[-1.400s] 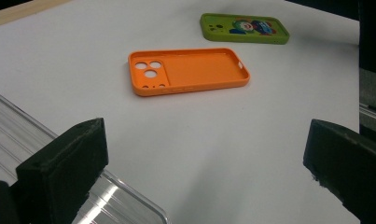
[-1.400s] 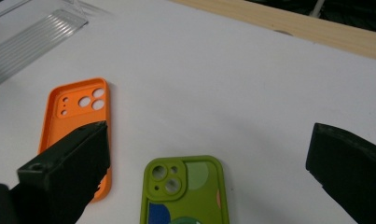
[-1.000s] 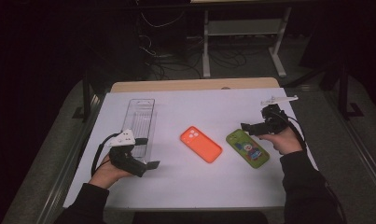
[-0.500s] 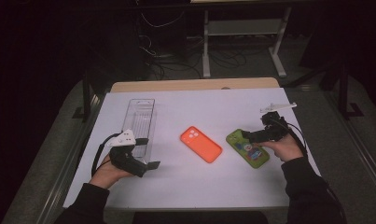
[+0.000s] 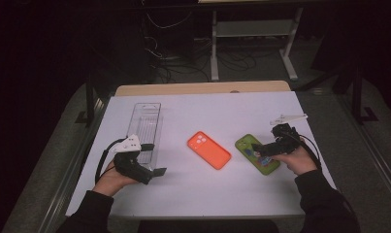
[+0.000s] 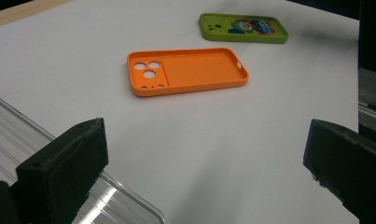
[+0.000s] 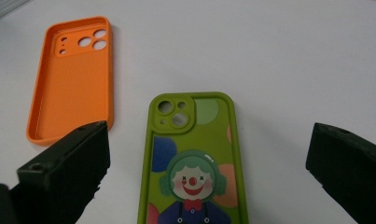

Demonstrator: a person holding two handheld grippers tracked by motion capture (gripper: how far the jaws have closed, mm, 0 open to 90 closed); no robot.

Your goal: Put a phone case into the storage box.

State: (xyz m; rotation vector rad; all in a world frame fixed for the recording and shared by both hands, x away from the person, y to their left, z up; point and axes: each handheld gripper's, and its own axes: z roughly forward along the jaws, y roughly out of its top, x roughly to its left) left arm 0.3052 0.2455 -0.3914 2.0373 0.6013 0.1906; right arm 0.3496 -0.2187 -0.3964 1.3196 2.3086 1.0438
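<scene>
So the right gripper (image 5: 257, 150) is down low over the green case (image 5: 257, 154), jaws spread wide with nothing between them. In the right gripper view the case (image 7: 192, 158) sits right in the gap between the 2 jaws, lying flat on the white table (image 7: 279, 56), camera cutout at the far end and a cartoon clown with green hair printed on it. Whether the jaw tips are actually touching the case or the table, can't tell from here.

The orange case (image 5: 208, 150) lies just beside the green one, toward the middle of the table (image 5: 222, 111), flat and hollow side up, with 3 round lens holes at one end. The 2 cases are near each other but not touching. In the right gripper view the orange one (image 7: 73, 79) is off to the left, partly behind the left jaw.

The left gripper (image 5: 156, 172) rests near the table's front left, jaws also wide open and holding nothing, pointing across toward the cases. Its own view shows the orange case (image 6: 188, 70) ahead and the green one (image 6: 244, 28) farther off. A clear tray (image 5: 145, 124) lies lengthwise just past that hand, and its edge (image 6: 115, 200) shows right by the left jaw.

There's also a small white bit (image 5: 287, 118) on the table beyond the right hand, too small to make out.
</scene>
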